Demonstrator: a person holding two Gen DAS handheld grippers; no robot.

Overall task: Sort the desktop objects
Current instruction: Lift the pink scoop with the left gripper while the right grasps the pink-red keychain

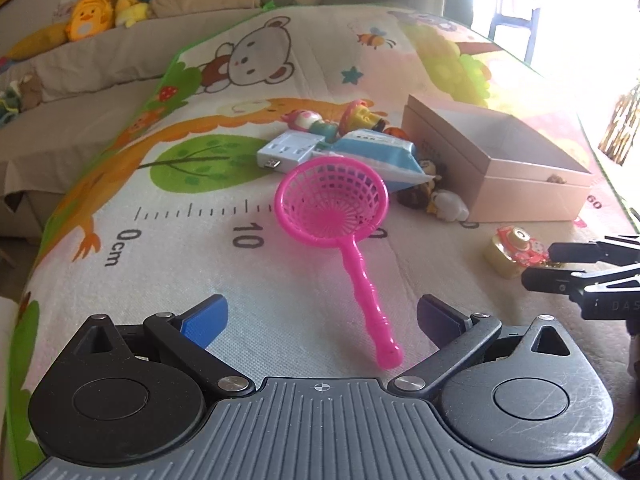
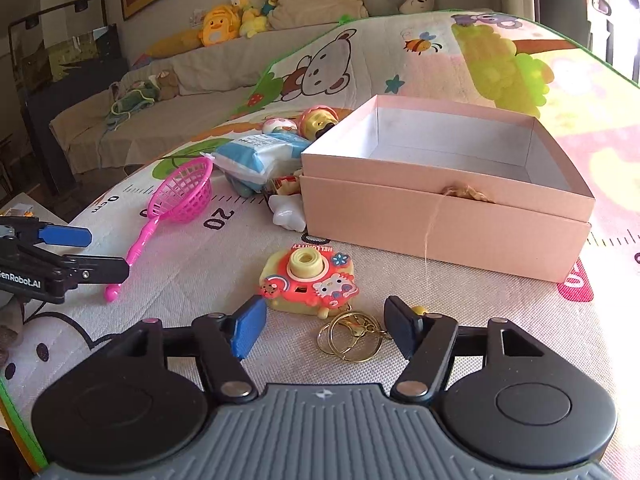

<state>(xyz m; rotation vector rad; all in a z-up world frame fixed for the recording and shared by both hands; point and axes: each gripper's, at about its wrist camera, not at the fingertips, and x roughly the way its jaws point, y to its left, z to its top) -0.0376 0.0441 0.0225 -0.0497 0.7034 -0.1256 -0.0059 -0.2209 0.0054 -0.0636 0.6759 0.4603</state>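
Here both grippers, left gripper and right gripper, gape with nothing held above the play mat.

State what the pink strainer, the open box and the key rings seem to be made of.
Pink strainer: glossy moulded plastic, translucent mesh.
Open box: matte pink cardboard, going by its thin folded walls and white inside.
Key rings: likely metal, with a shiny gold look.

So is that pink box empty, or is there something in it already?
Empty as far as shown: the pink box is open, and its visible white floor is bare. The near wall hides the front strip.
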